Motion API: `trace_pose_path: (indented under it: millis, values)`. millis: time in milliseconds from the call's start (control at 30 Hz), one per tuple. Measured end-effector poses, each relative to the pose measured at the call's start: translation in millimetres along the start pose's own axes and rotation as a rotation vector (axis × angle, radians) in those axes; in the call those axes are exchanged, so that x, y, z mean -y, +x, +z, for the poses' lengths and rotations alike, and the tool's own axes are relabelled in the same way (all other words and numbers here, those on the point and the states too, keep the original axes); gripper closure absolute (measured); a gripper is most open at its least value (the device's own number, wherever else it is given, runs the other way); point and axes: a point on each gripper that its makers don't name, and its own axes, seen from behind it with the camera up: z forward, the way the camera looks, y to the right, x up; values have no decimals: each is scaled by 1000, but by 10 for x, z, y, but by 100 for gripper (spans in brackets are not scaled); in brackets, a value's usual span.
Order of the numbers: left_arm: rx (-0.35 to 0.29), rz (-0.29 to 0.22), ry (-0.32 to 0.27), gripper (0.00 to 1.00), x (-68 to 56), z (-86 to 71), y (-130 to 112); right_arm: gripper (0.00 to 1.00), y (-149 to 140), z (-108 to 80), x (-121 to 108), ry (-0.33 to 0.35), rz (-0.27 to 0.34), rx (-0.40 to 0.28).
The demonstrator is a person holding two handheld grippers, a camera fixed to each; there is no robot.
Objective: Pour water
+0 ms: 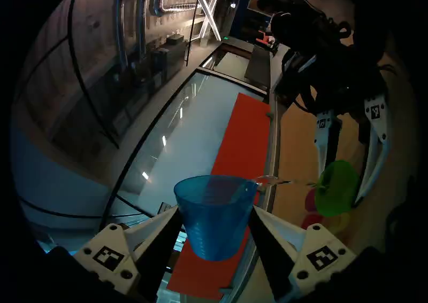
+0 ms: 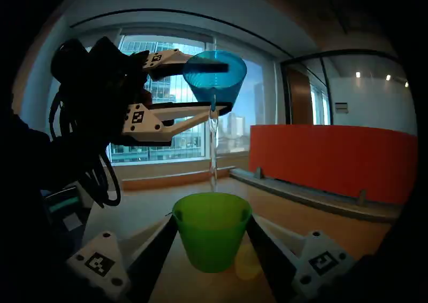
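Skyline window (image 2: 251,116), orange partition (image 2: 331,158) behind. Tilted blue cup (image 1: 215,217) pinched in left gripper (image 1: 215,220); water stream (image 2: 213,153) drops into upright green cup (image 2: 212,233) pinched in right gripper (image 2: 212,223). Risk: either hand drifting sends stream past rim.

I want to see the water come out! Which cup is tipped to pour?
The blue cup: it is held up high and tipped, with water running out of it. The green cup stands upright below, catching it.
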Motion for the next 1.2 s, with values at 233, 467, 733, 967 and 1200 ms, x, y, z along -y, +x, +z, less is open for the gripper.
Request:
trace_pose_path:
  millis: [233,467,733,967,1200]
  values:
    - [-2,20,3,19,12,-3,19,11,-3,8,0,0,-2,0]
    - [-2,47,6,19,21,5,43,11,15,11,-6,-2,-4,-3]
    - [-8,80,12,19,64,14,80,11,44,7,1,-2,-5,-6]
    - [-11,106,18,19,68,24,113,11,69,-3,-3,-3,-7,-9]
    - [-10,130,25,19,79,22,125,11,79,-18,-7,-5,-10,-11]
